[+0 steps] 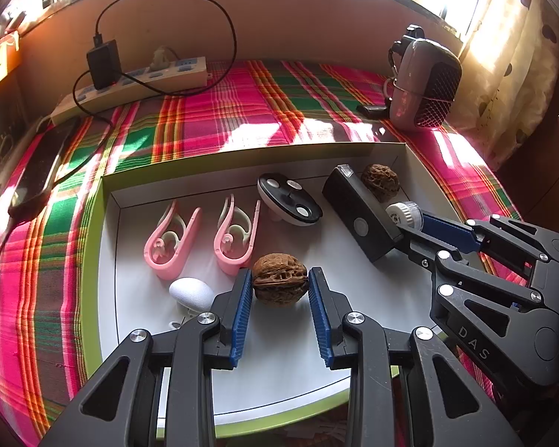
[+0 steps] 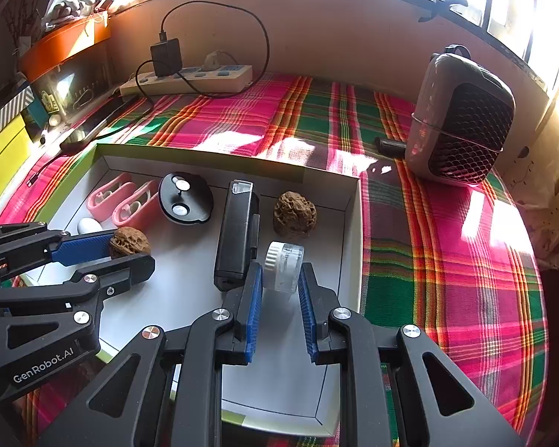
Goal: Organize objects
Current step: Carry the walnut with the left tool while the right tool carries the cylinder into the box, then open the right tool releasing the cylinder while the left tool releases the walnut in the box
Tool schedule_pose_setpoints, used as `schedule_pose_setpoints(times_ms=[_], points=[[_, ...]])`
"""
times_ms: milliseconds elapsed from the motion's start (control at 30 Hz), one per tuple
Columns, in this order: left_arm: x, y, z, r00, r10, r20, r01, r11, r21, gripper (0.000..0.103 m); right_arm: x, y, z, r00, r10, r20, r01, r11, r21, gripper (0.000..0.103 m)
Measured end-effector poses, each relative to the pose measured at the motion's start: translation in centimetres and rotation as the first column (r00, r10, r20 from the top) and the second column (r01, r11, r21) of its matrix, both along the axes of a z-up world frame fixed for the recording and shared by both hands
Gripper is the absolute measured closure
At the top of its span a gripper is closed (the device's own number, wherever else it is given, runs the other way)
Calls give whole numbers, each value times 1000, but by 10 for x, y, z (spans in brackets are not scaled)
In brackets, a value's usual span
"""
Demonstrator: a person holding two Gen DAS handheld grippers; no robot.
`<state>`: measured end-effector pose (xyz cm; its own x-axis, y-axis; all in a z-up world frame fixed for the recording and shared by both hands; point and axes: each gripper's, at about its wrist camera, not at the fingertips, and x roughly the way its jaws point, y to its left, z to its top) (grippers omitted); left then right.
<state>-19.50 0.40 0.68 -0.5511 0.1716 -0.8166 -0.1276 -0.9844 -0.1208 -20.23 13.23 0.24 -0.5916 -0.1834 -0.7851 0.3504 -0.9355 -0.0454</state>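
Observation:
A white box [image 1: 108, 260] with a green rim lies on the plaid cloth. My left gripper [image 1: 280, 283] is shut on a brown walnut [image 1: 279, 278] inside the box; the walnut also shows in the right wrist view [image 2: 130, 242]. My right gripper [image 2: 279, 279] is shut on a small clear bottle with a white cap [image 2: 283, 266], also seen in the left wrist view [image 1: 404, 215]. In the box lie a second walnut [image 2: 294, 214], a black rectangular device [image 2: 238, 231], a black round disc [image 2: 184, 198], two pink clips [image 1: 171, 240] and a white oval piece [image 1: 190, 293].
A power strip [image 2: 186, 78] with a black charger and cable lies at the back by the wall. A grey speaker [image 2: 462, 119] stands at the right, a small black stick [image 2: 389, 146] beside it. A phone [image 2: 97, 126] lies at the left edge. Coloured boxes [image 2: 7, 141] stand far left.

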Motion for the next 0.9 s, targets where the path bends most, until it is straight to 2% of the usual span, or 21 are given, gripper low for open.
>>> schedule_pose_setpoints(times_ms=[333, 700, 900], points=[[1, 0, 0, 1000, 3, 0, -3, 1000, 1, 74, 3, 4, 3, 1000, -19, -10, 19, 1000, 1, 80], [15, -2, 12, 999, 5, -38, -5, 1000, 4, 74, 14, 7, 11, 999, -33, -28, 33, 999, -13, 71], [27, -2, 22, 998, 4, -66, -4, 1000, 9, 74, 24, 7, 19, 998, -38, -47, 37, 999, -23, 69]])
